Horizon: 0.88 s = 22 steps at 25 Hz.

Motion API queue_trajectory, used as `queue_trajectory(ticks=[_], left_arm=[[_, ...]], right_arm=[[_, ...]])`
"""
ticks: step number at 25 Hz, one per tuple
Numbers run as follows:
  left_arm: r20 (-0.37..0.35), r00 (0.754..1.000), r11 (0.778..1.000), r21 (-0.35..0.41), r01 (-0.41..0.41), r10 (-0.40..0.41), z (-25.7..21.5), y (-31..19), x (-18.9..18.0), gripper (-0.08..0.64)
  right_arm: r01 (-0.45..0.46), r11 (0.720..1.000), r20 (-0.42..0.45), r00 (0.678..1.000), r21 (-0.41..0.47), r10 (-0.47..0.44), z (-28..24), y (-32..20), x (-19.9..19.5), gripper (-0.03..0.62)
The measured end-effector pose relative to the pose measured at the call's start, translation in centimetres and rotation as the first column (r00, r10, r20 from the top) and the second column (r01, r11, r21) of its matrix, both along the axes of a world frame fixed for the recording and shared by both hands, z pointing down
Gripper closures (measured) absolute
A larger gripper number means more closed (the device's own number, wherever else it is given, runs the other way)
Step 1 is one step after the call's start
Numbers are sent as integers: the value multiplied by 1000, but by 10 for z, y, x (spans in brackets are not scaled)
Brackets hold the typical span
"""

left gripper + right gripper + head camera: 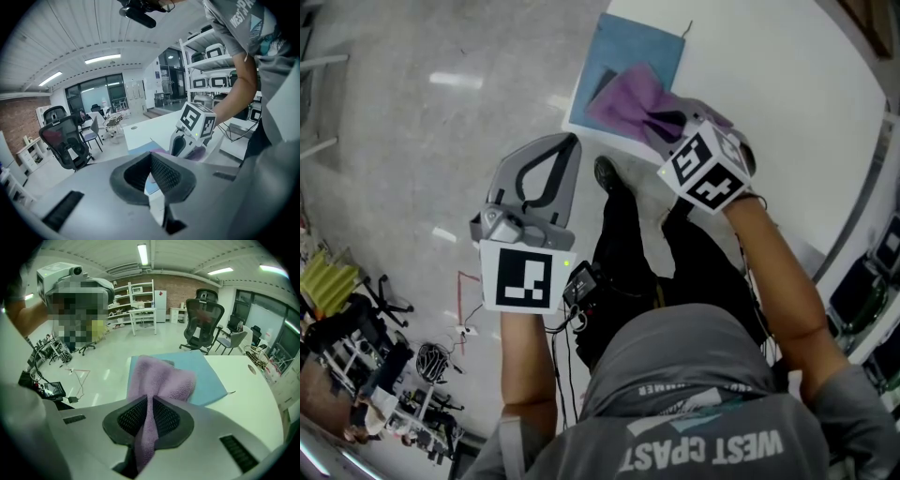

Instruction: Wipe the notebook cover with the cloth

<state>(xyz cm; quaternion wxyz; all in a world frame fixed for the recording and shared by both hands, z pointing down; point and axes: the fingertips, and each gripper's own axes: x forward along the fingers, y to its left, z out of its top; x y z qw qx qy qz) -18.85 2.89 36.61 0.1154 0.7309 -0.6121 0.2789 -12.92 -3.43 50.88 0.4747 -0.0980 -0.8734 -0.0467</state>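
Observation:
A light blue notebook (623, 56) lies at the near corner of the white table (769, 84). A purple cloth (633, 98) is spread on its cover. My right gripper (673, 129) is shut on the cloth's near end; in the right gripper view the cloth (161, 378) runs up between the pads onto the notebook (208, 380). My left gripper (570, 142) hangs over the floor to the left of the table corner, off the notebook, jaws shut and empty. From the left gripper view, its jaws (151, 157) point toward the notebook (140, 149) and the right gripper (187, 140).
The table edge falls away to a glossy floor (441, 112) on the left. The person's shoe (607, 173) is below the corner. Black office chairs (202, 317) (63, 140) stand further off. Shelving (211, 70) and cables lie to the right.

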Motion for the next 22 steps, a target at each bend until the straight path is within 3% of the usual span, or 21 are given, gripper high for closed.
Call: queue_trajectory(ticks=[8, 14, 17, 22], left_arm=[[26, 1000, 1000, 20, 1, -2, -17, 6, 7, 557], [45, 999, 999, 38, -1, -1, -36, 11, 19, 557], [63, 998, 999, 53, -1, -2, -51, 11, 29, 557], [109, 994, 996, 85, -3, -6, -80, 11, 48, 557]], right_arm=[[-61, 998, -7, 998, 32, 61, -2, -17, 34, 535], [-166, 985, -30, 985, 46, 167, 0, -36, 77, 506], [-202, 979, 11, 979, 11, 201, -13, -39, 91, 444], [-224, 974, 111, 969, 14, 222, -57, -44, 109, 440]])
